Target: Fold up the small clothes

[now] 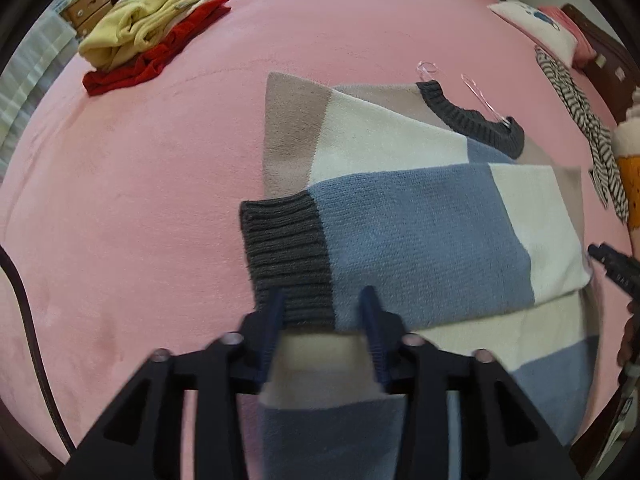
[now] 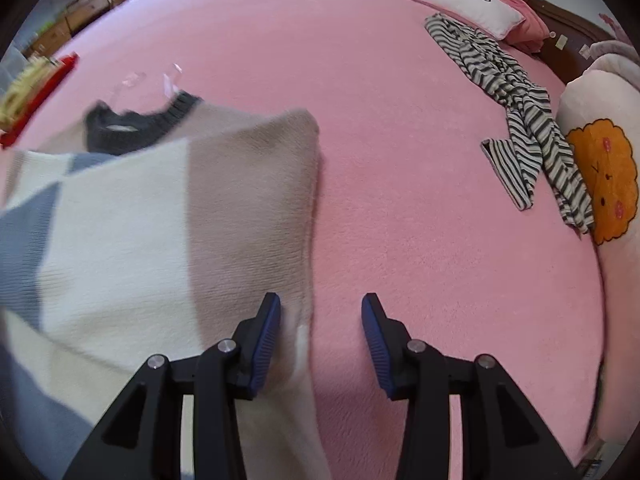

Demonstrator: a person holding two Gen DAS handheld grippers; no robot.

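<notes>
Left gripper (image 1: pixel 324 300) fingers spread, straddling the sweater (image 1: pixel 420 216) sleeve's grey cuff (image 1: pixel 284 256), not pinching. Right gripper (image 2: pixel 320 308) fingers spread over the sweater's right edge. Sweater flat on pink bed (image 1: pixel 140 200). Folded pile (image 1: pixel 148 28) far left, striped garment (image 2: pixel 520 112) far right.

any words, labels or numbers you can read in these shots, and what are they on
No text can be read in either view.
White pillow: a blue printed picture, no legible letters.
Cream cushion: an orange cartoon face, no words.
Stickers on the dark headboard: too small to read.
Colour-block sweater: no visible label.
</notes>
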